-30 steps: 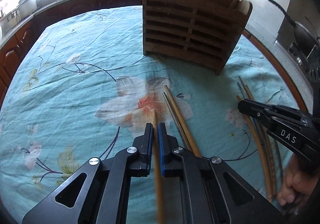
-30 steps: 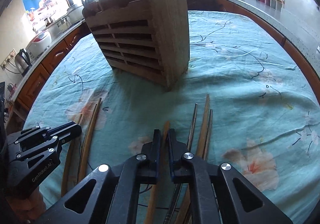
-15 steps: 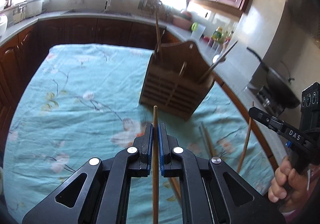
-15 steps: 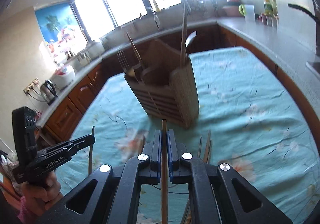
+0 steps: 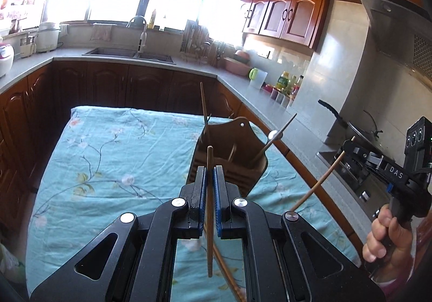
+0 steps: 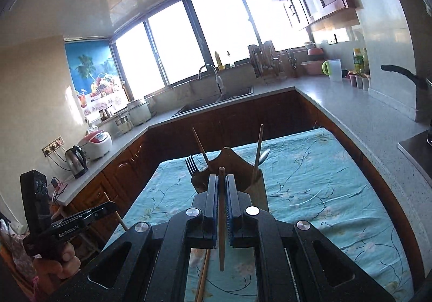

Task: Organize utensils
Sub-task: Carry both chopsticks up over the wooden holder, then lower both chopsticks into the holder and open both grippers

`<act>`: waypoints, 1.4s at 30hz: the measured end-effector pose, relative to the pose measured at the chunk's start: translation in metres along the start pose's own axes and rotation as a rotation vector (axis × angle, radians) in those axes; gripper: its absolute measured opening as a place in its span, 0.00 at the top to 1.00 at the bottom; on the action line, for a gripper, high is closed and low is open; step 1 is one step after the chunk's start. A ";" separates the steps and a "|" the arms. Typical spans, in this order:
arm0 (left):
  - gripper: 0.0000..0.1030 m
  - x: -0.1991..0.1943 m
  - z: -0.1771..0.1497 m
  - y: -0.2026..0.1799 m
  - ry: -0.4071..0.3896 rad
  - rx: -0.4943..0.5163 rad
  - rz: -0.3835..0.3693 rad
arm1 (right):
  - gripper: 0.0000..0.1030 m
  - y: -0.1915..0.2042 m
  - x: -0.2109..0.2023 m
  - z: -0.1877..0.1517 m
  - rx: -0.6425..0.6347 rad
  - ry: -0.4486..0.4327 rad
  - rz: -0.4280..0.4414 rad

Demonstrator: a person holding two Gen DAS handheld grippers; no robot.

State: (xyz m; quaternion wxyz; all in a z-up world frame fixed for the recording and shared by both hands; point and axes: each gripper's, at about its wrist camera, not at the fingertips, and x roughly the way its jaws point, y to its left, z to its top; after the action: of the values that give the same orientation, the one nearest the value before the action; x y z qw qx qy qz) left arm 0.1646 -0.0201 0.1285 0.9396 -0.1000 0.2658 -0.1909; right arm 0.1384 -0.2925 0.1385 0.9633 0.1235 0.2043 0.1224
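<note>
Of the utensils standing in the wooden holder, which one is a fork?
The dark fork at the left end of the wooden holder in the right wrist view; its tines point up, while the others there are plain sticks and a spoon.

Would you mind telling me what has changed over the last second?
Both grippers rose from the table, each lifting a chopstick: the left gripper carries its chopstick and the right gripper carries its chopstick, now above the holder. Both stayed shut on their chopsticks throughout. The holder, its utensils and the loose chopsticks on the tablecloth stayed put.
</note>
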 end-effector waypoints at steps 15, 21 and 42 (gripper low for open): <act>0.96 0.003 0.045 -0.006 -0.121 0.006 0.002 | 0.95 -0.002 0.003 0.014 -0.003 -0.037 0.003; 0.96 0.010 0.074 -0.013 -0.195 0.015 -0.008 | 0.95 -0.001 0.005 0.036 -0.005 -0.081 0.000; 0.96 0.117 0.108 -0.003 -0.276 -0.053 0.069 | 0.95 -0.016 0.069 0.064 -0.040 -0.138 -0.090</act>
State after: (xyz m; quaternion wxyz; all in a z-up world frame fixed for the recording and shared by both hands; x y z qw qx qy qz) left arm 0.3136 -0.0619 0.1664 0.9703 -0.1410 0.1422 -0.1356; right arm 0.2294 -0.2994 0.1656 0.9819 0.1032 0.1402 0.0742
